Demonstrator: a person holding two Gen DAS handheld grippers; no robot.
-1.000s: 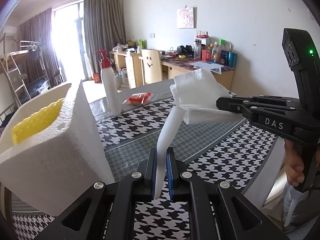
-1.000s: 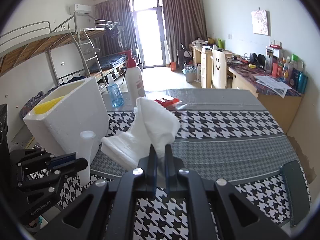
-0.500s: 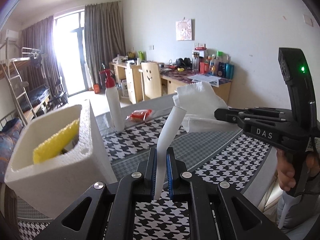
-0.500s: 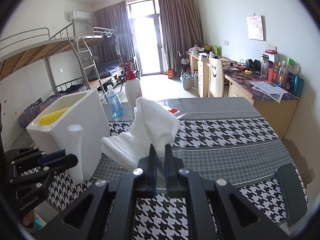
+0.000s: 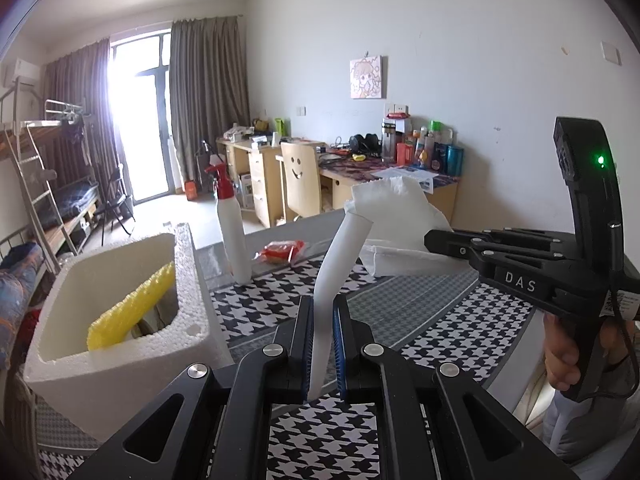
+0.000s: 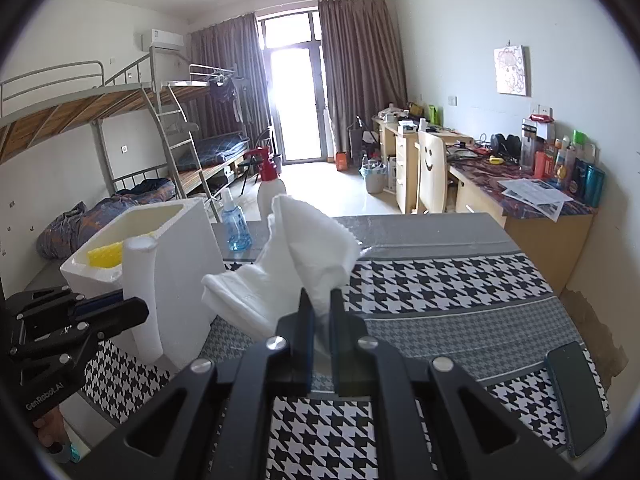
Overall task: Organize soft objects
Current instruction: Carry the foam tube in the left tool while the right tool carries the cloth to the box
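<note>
My left gripper (image 5: 322,312) is shut on a white foam tube (image 5: 340,256) that bends up and to the right; the tube also shows in the right wrist view (image 6: 140,288). My right gripper (image 6: 320,312) is shut on a crumpled white cloth (image 6: 296,256), held above the table; the cloth shows in the left wrist view (image 5: 400,228) too. A white foam box (image 5: 120,320) stands at the left with a yellow sponge (image 5: 128,312) inside. Both grippers are raised above the table, beside the box.
The table has a black-and-white houndstooth cover (image 6: 440,280). A white spray bottle with a red top (image 5: 232,232), a small blue bottle (image 6: 235,228) and a red packet (image 5: 280,250) are at its far side. A dark phone (image 6: 576,392) lies near the right edge.
Both grippers have risen with their loads, so the box's open top and the yellow sponge show more. Both stay shut.
</note>
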